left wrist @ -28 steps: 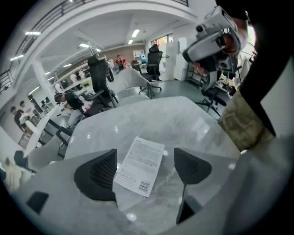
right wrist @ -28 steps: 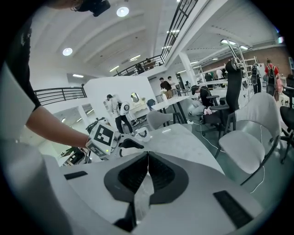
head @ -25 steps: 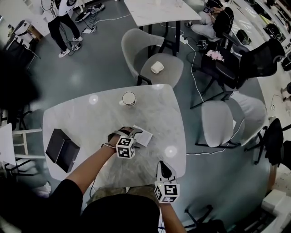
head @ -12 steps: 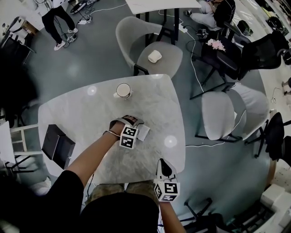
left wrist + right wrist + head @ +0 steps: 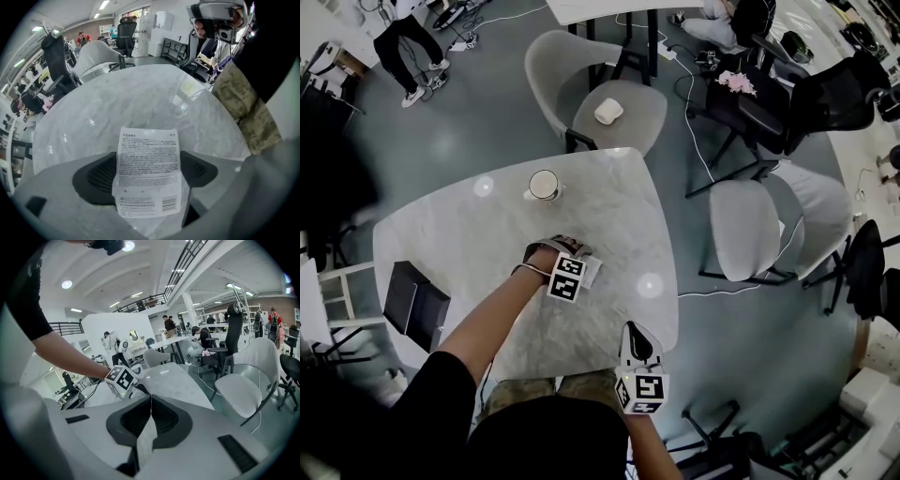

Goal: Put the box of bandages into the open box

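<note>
Left gripper [image 5: 555, 251] standing over the box of bandages [image 5: 149, 171] on the marble table [image 5: 469, 234], jaws just having been opening wide around it, right gripper [image 5: 150, 416] hanging nearby, jaws pressing together

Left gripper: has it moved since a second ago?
Yes: the left gripper slid right, over the bandage box; its fingers, just opening, flank it.

The table [image 5: 469, 234] is pale grey marble with faint darker veins. The bandage box [image 5: 147, 173] is white, with dense small black print and a black barcode. The open box [image 5: 414, 305] is black. The left cube [image 5: 566, 278] and right cube [image 5: 642, 392] are white with black square markers. The cup [image 5: 544, 185] is white, cream inside. The chair [image 5: 633, 122] is light grey and the floor [image 5: 478, 112] dark blue-grey. The sleeve [image 5: 422, 412] is black, and the trousers [image 5: 243, 108] are mottled tan and olive.
</note>
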A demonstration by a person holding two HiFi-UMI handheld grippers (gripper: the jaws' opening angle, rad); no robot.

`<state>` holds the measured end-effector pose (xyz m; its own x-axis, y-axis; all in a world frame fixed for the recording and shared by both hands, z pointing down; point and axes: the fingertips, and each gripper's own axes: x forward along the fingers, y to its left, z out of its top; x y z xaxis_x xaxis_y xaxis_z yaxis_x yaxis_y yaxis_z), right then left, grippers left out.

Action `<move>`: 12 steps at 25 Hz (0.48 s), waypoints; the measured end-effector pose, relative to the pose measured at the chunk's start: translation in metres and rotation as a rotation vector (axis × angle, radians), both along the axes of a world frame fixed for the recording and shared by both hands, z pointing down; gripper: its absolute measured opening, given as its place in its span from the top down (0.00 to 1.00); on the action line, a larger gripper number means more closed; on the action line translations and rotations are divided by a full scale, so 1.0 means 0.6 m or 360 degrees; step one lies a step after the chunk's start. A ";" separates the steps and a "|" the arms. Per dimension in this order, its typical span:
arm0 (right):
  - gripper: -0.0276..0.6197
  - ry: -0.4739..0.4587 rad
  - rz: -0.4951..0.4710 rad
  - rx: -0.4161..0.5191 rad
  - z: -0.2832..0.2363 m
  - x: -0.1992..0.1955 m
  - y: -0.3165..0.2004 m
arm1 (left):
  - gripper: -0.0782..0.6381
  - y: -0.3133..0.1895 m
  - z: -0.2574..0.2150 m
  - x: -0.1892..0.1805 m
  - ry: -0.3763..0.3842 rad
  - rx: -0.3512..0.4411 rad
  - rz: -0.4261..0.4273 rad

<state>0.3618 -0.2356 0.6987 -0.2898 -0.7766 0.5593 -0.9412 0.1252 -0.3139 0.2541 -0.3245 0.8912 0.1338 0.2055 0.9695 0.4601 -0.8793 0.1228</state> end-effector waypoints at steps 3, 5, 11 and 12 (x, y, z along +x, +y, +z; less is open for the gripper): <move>0.94 0.0018 0.0026 -0.0019 0.004 0.013 0.008 | 0.30 -0.001 0.000 0.002 -0.0006 -0.0017 0.0001; 0.94 0.0033 0.0038 -0.0020 0.004 0.017 0.014 | 0.31 0.001 -0.002 -0.001 -0.0019 -0.0039 0.0006; 0.94 0.0058 0.0060 0.0027 -0.012 0.018 0.042 | 0.31 0.022 -0.016 -0.043 -0.0058 -0.0085 -0.0021; 0.94 0.0056 0.0061 0.0031 -0.015 0.012 0.048 | 0.31 0.022 -0.022 -0.053 -0.0058 -0.0069 -0.0022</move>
